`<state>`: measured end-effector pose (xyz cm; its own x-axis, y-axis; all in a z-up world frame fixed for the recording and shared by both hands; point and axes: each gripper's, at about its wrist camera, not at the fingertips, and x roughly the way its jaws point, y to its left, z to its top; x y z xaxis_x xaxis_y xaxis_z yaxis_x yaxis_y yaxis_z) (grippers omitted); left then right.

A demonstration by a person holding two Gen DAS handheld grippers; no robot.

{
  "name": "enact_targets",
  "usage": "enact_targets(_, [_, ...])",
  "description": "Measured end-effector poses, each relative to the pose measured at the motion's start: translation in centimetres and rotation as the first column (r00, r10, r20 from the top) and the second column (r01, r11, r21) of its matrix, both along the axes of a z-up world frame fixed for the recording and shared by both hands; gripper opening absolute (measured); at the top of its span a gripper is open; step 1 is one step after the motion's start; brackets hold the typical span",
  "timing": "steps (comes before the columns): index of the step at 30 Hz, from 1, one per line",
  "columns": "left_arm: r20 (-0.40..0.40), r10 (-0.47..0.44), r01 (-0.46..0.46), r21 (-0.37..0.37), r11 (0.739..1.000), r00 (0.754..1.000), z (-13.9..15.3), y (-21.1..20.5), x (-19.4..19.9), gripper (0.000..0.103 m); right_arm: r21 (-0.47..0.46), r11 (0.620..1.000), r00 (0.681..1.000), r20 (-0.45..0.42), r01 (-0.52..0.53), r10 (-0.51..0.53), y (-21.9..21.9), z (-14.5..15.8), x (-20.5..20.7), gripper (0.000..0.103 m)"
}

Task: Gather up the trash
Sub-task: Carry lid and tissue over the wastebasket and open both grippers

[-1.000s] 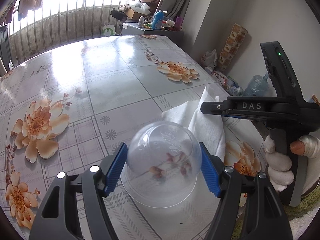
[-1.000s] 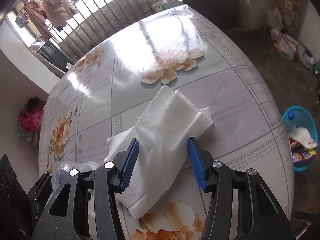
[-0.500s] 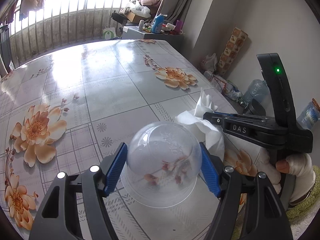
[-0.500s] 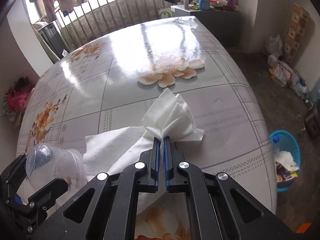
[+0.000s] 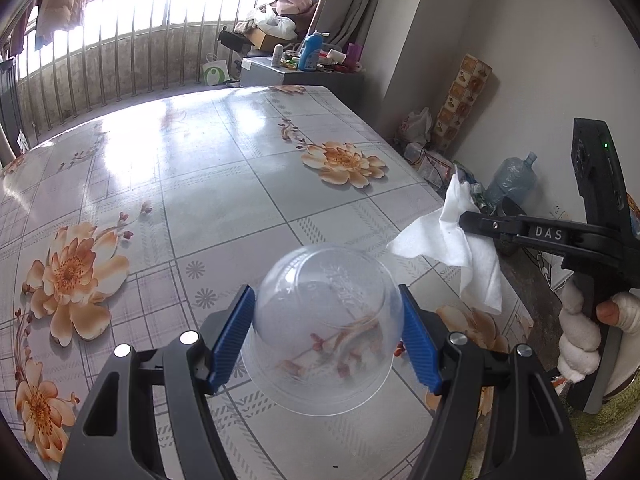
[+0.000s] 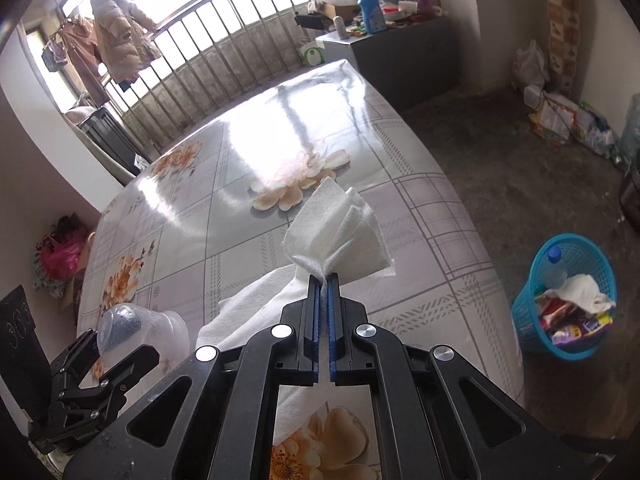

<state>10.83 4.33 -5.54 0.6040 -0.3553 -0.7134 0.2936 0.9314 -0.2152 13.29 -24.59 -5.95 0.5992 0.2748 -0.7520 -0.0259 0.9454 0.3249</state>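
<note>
Clear plastic is seen nearest the left wrist camera: an upturned dome cup [image 5: 326,326] is clamped between the blue pads [image 5: 232,336] of the left gripper [image 5: 326,336], jaws set wide and bearing on both sides of its wall. Whether the rim is lifted clear of the floral table [image 5: 180,184] cannot be told. In the right wrist view the same cup [image 6: 136,330] is seen low at the left edge, held in that gripper.

White tissue [image 6: 340,236] is pinched in the right gripper [image 6: 323,284], jaws all but closed on a gathered fold; the free corners fan out beyond the tips and the remainder trails back under the tool, appearing raised off the table. From the left view the tissue [image 5: 460,248] is seen draped from the black finger [image 5: 492,226] near the table's edge.

Further off, on the floor to the right of the table, a blue basket [image 6: 568,292] stands — already part-filled with wrappers, a bottle and cloth. It is judged to be the destination.

Both items are judged secured; carriage to the basket is the step in hand. The tissue should be kept firmly pinched and brought directly above the opening before release, since a light sheet may drift — and its trailing end may catch the table edge. The thin cup wall is judged liable to buckle or slip if squeezed harder.
</note>
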Motion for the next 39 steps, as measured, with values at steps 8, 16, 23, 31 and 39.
enact_targets(8, [0.028,-0.02,0.018,0.051,0.999,0.999,0.7,-1.5,0.0,0.069,0.02,0.999,0.998,0.043,0.043,-0.044,-1.5,1.1,-0.9,0.002])
enact_targets(16, [0.069,-0.046,0.039,0.107,0.993,0.997,1.4,-3.0,-0.3,0.069,0.04,0.997,0.994,0.079,0.073,-0.076,-2.9,1.5,-1.8,0.002])
enact_targets(23, [0.104,-0.075,0.059,0.148,0.987,0.992,2.1,-4.2,-0.9,0.069,0.057,0.993,0.989,0.104,0.102,-0.108,-4.8,1.9,-3.0,0.002])
enact_targets(31, [0.143,-0.102,0.076,0.176,0.981,0.984,3.1,-5.7,-1.6,0.069,0.075,0.987,0.98,0.134,0.139,-0.148,-6.9,2.7,-4.2,0.002])
enact_targets(39, [0.202,-0.222,0.199,0.129,0.972,0.954,6.2,-9.1,-2.0,0.069,0.083,0.96,0.941,0.19,0.267,-0.279,-11.6,4.7,-6.4,0.002])
